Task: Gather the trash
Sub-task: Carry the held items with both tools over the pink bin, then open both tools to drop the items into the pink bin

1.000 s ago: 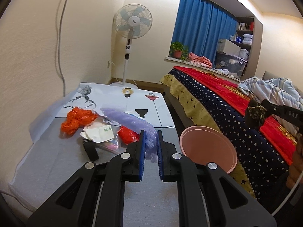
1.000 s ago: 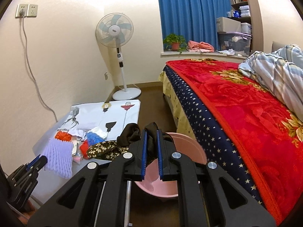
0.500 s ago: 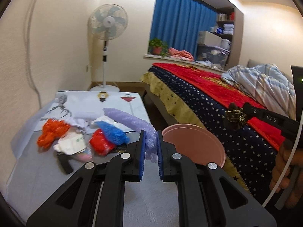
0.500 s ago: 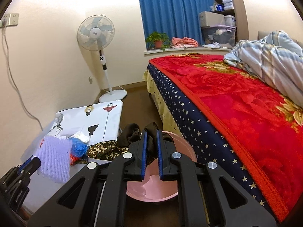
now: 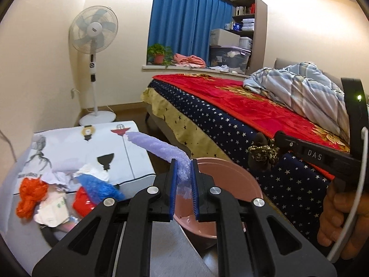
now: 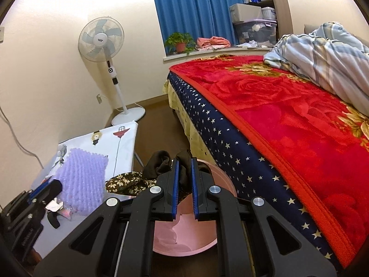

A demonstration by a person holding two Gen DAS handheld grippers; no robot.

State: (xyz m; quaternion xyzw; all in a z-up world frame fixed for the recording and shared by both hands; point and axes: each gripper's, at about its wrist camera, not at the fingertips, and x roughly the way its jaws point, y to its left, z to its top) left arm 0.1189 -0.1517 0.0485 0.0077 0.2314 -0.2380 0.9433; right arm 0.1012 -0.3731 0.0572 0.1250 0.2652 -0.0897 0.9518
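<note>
Purple foam net (image 5: pixel 159 149) pinched in left tongs (image 5: pixel 183 185), dark floral cloth (image 6: pixel 129 182) in right tongs (image 6: pixel 183 185) (both above pink basin (image 6: pixel 221 180))

The left gripper (image 5: pixel 183 173) is held out level, its blue-padded fingers (image 5: pixel 173 184) closed to a narrow gap and pinching a purple foam net (image 5: pixel 159 149) that sticks up and away from the tips. The right gripper (image 6: pixel 183 177) is likewise clamped, its pads (image 6: pixel 175 184) squeezing a dark floral cloth (image 6: pixel 129 182) that bunches out to its left. From the left side, the person's right hand (image 5: pixel 339 219) shows bare, fingers wrapped around the right gripper's black handle.
</note>
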